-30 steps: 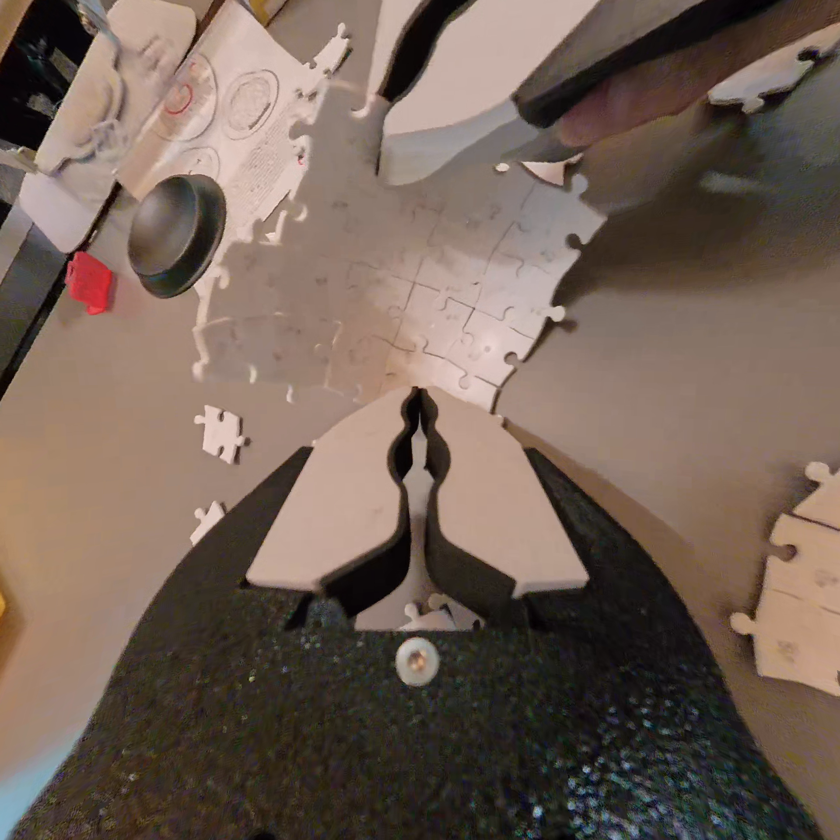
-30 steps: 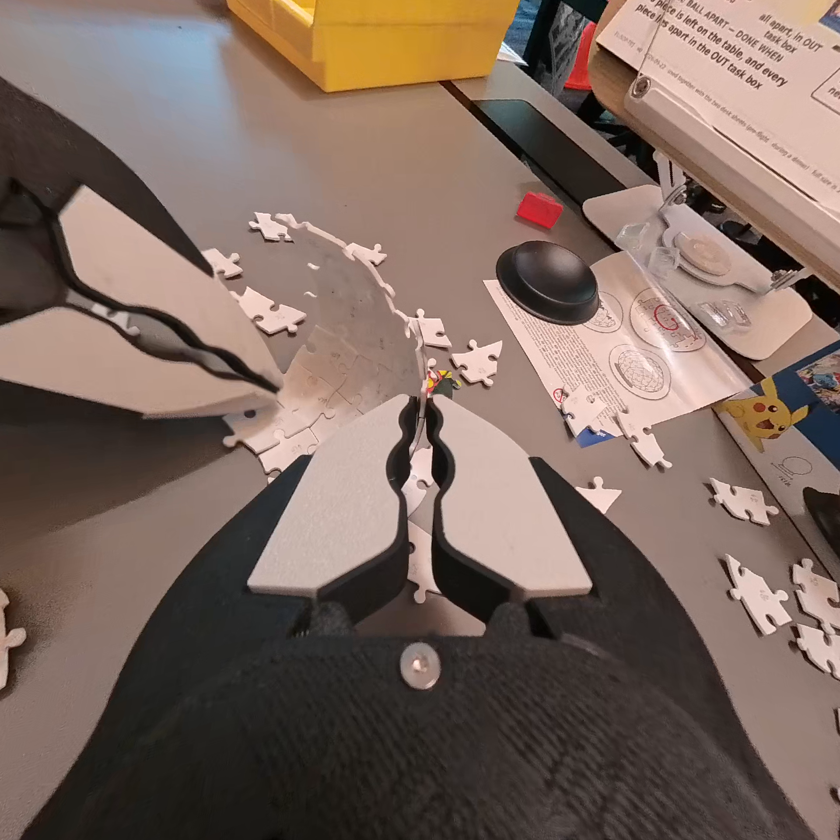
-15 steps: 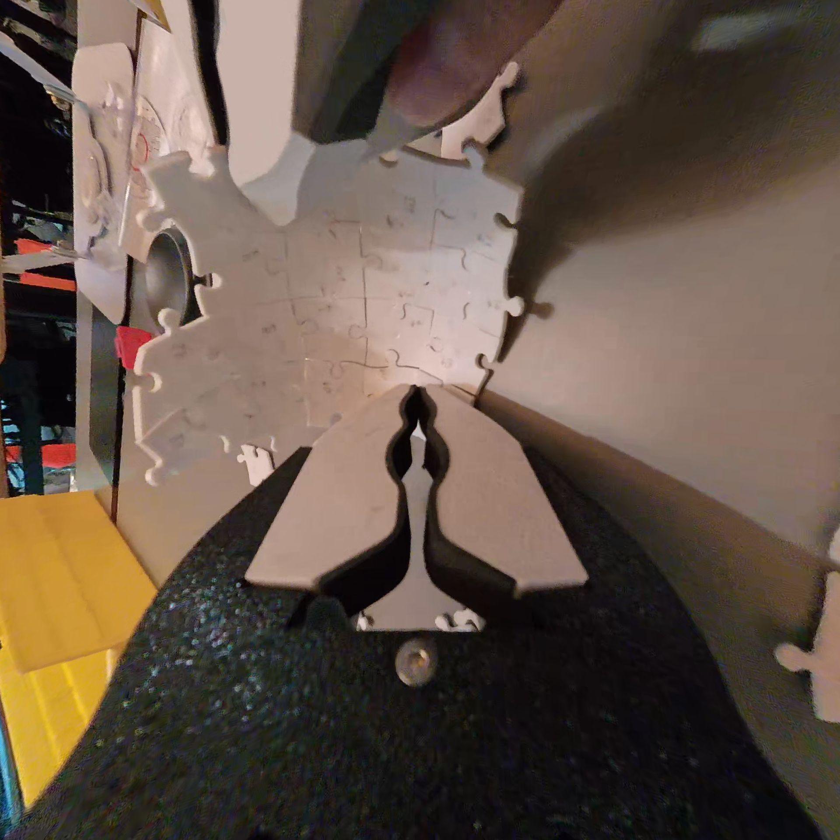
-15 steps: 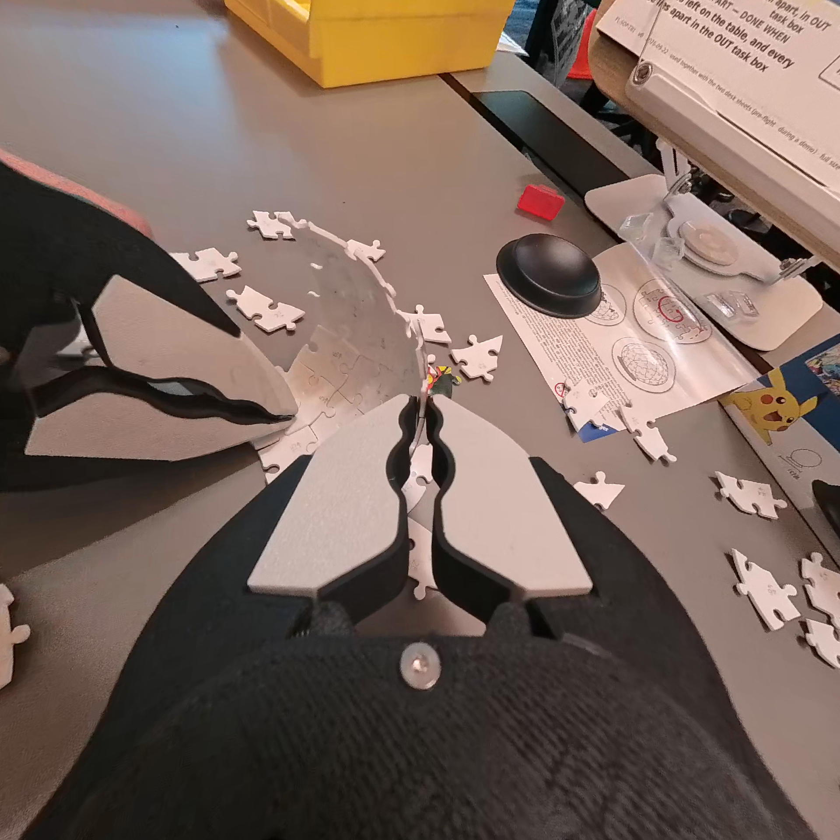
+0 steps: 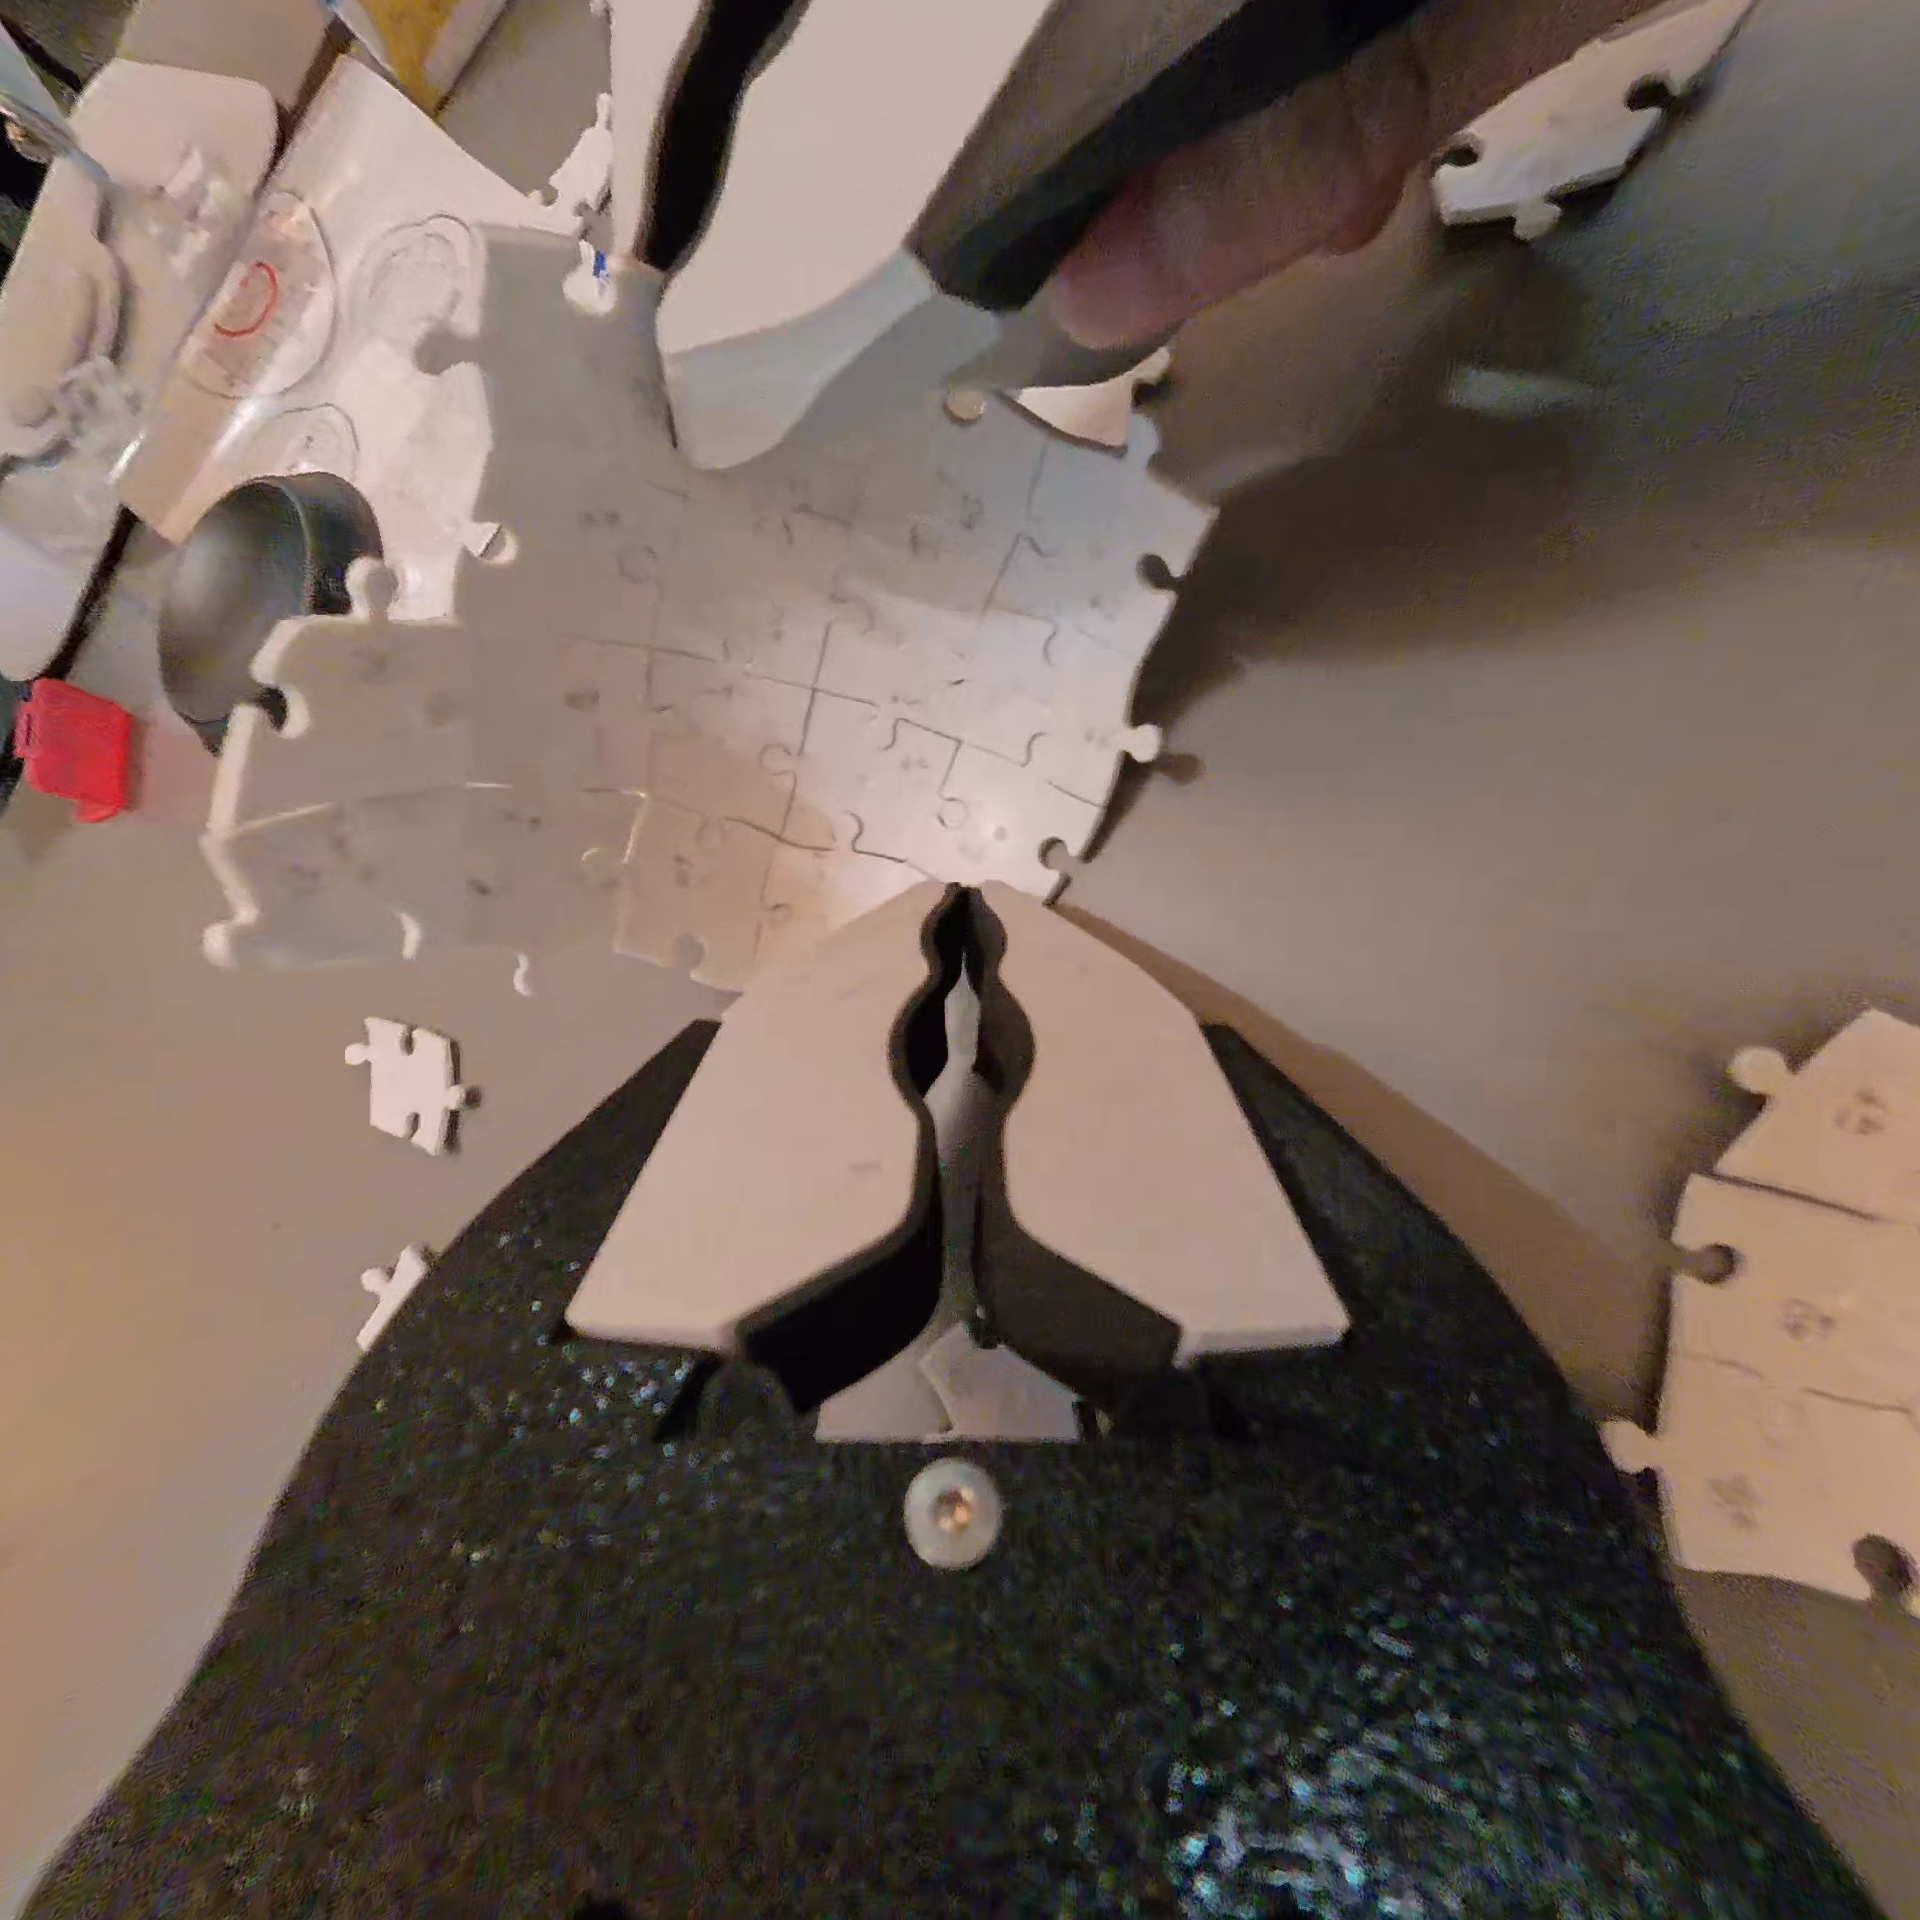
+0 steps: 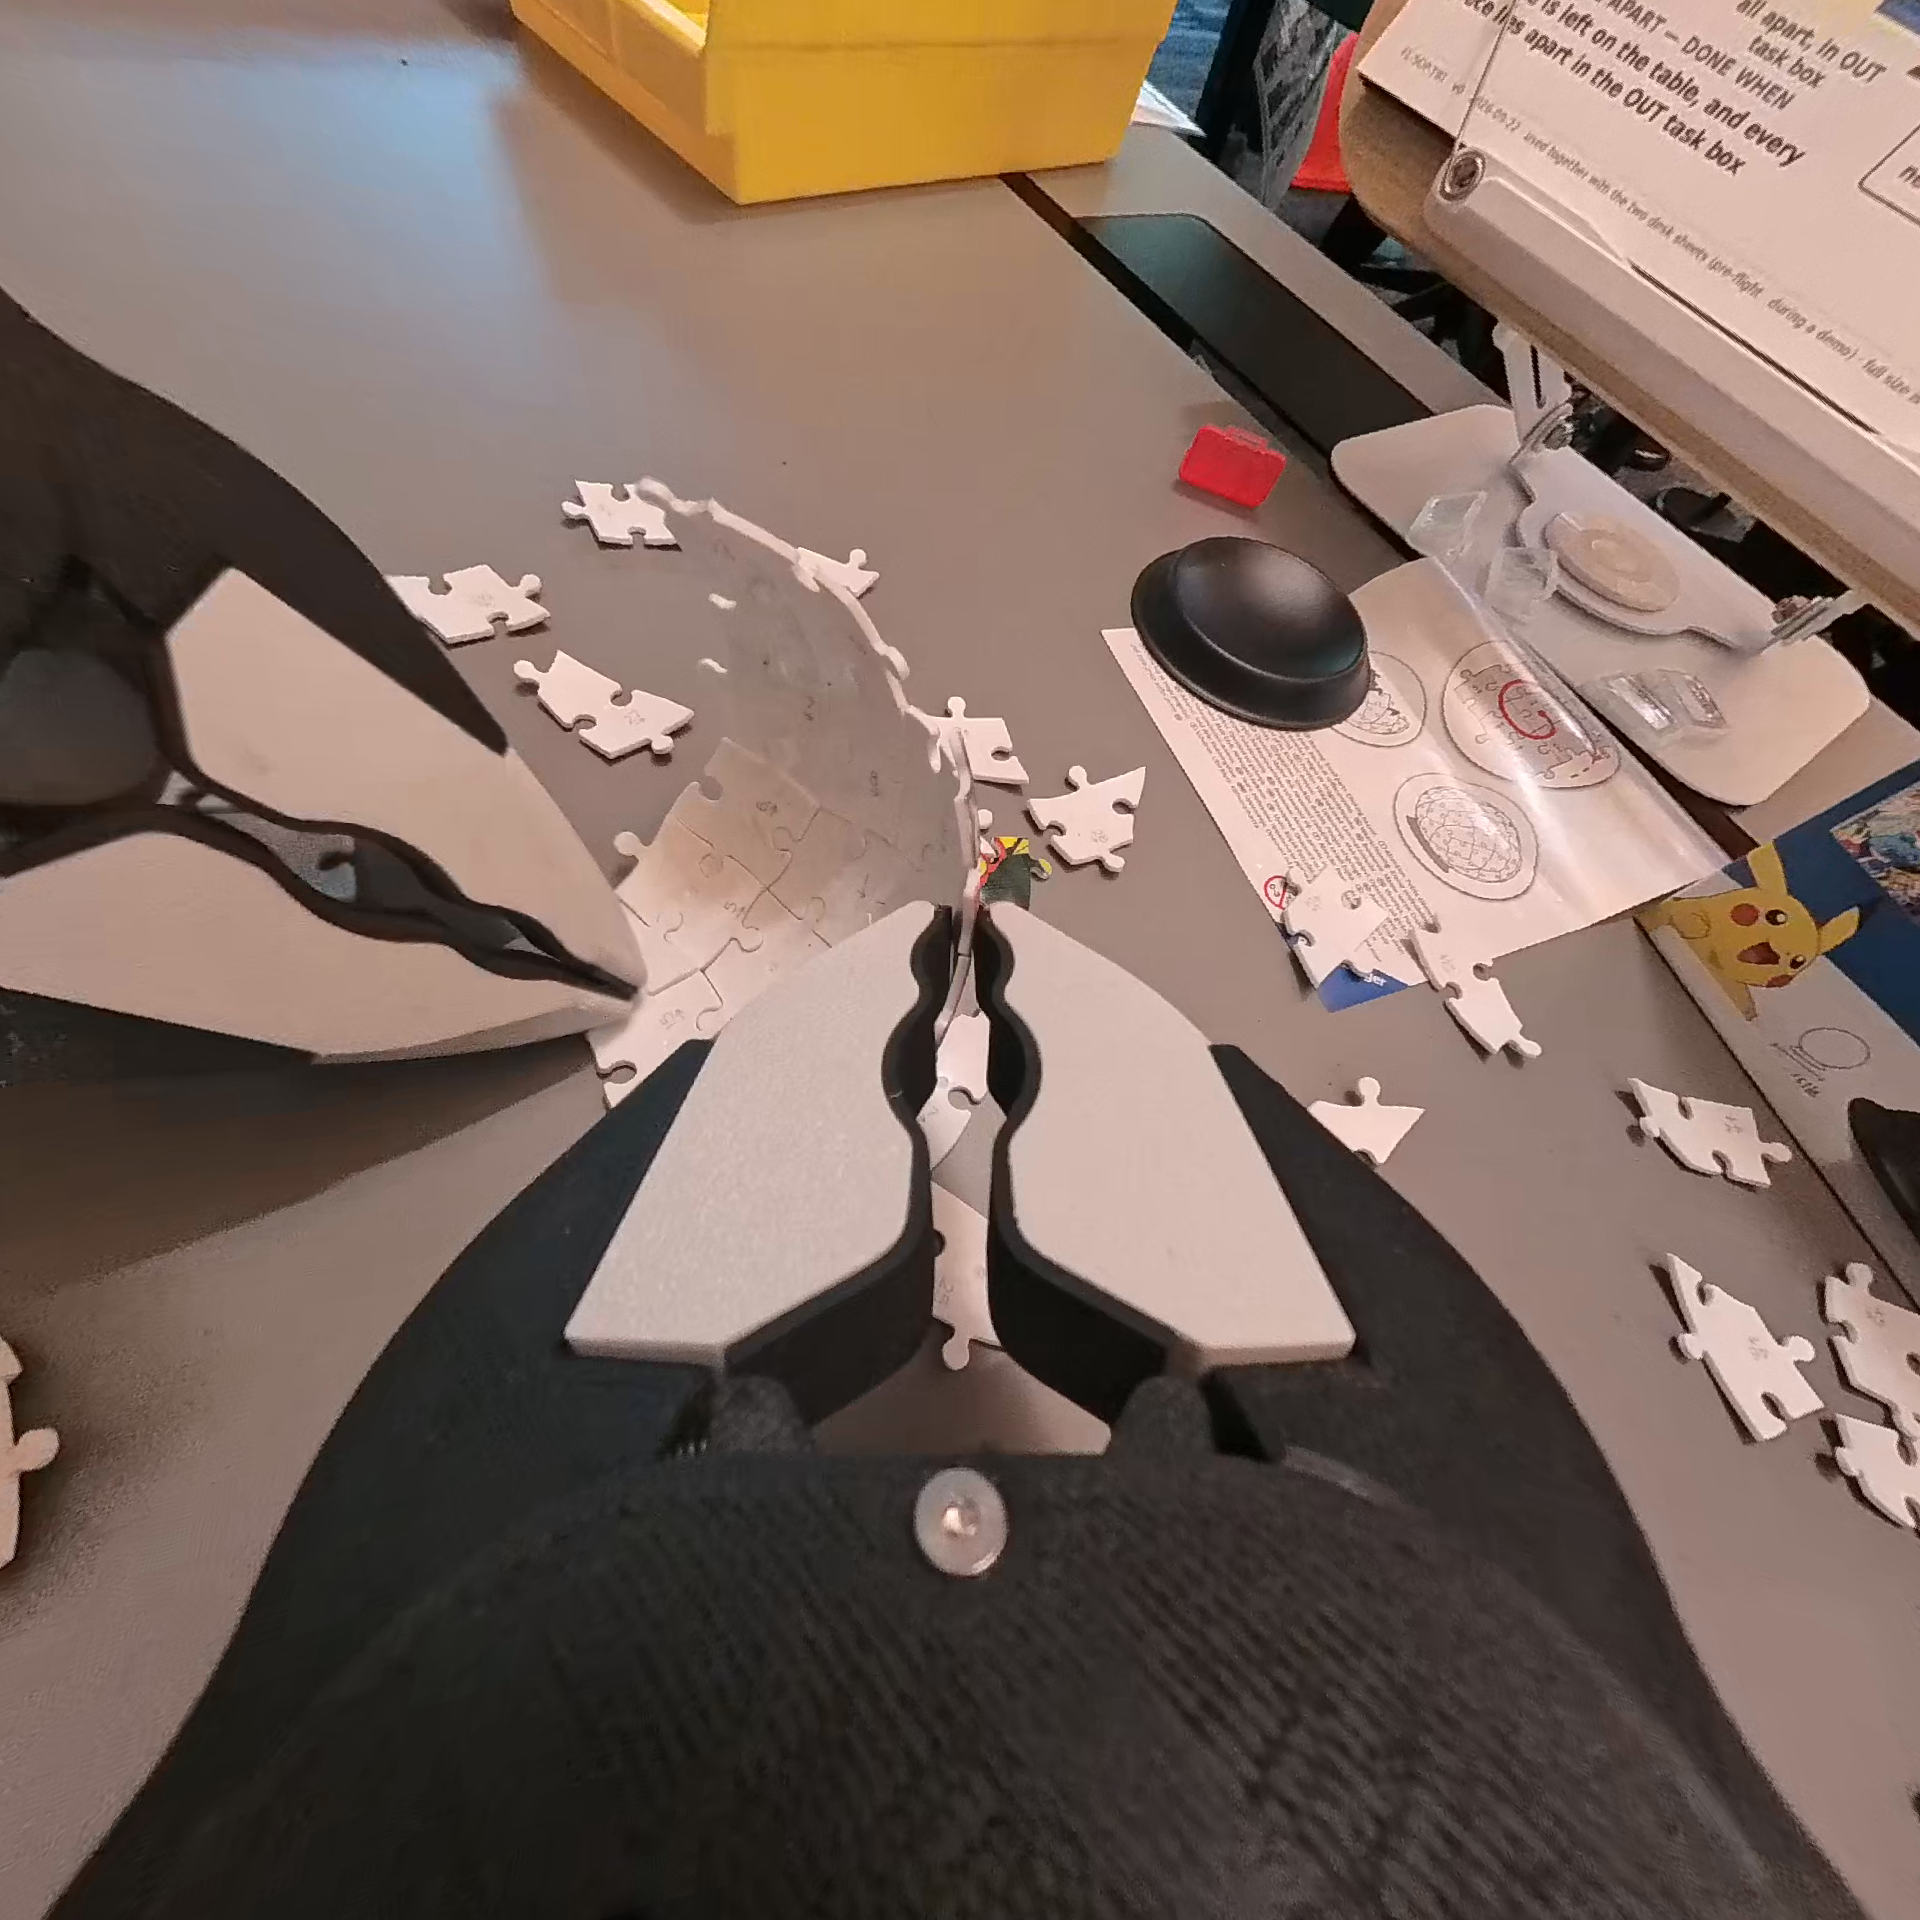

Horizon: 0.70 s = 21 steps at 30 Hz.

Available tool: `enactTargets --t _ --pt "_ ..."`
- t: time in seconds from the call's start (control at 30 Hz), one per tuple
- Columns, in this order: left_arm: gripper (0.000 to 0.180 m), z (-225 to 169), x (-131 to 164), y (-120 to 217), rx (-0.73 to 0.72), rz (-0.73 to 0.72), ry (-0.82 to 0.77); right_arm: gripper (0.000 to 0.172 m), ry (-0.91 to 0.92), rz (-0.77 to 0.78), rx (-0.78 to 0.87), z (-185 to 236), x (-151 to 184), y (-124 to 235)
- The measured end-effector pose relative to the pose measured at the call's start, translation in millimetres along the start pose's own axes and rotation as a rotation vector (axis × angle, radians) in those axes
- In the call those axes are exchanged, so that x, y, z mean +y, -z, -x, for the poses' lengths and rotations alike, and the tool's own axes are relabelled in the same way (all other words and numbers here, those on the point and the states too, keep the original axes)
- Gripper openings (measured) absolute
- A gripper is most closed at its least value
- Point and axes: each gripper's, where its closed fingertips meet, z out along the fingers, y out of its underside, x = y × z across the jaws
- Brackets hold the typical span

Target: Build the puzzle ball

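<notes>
Left gripper [image 6: 623,987] has swung back level since half a second ago; its fingers pinch the near edge of the curved white puzzle shell [image 5: 831,675]. Right gripper [image 6: 961,920] fingers clamp the shell's opposite rim, holding it above the grey bench [image 6: 727,312]; loose pieces [image 6: 603,707] lie around.

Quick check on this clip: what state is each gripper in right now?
Left gripper: closed, pinching the near edge of the curved puzzle shell.
Right gripper: closed on the rim of the same shell.
</notes>
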Motion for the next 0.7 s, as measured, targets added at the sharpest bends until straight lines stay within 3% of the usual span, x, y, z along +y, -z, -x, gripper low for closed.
enactTargets --t 0.33,0.43,0.53,0.7 --pt "0.0 -1.3 -0.1 -3.0 0.089 0.044 0.063 0.004 0.017 0.006 0.003 0.6 0.1 -0.3" --pt "0.0 25.2 -1.5 10.5 -0.071 -0.059 0.118 0.004 0.019 0.004 0.0 0.7 1.2 -0.7" --pt "0.0 33.8 -1.8 25.3 -0.097 -0.12 0.199 0.004 0.018 0.006 -0.001 0.7 1.0 -0.5" --pt "0.0 36.6 26.8 23.8 -0.17 0.0 0.164 0.004 -0.001 0.015 -0.001 -0.8 3.3 -0.5"
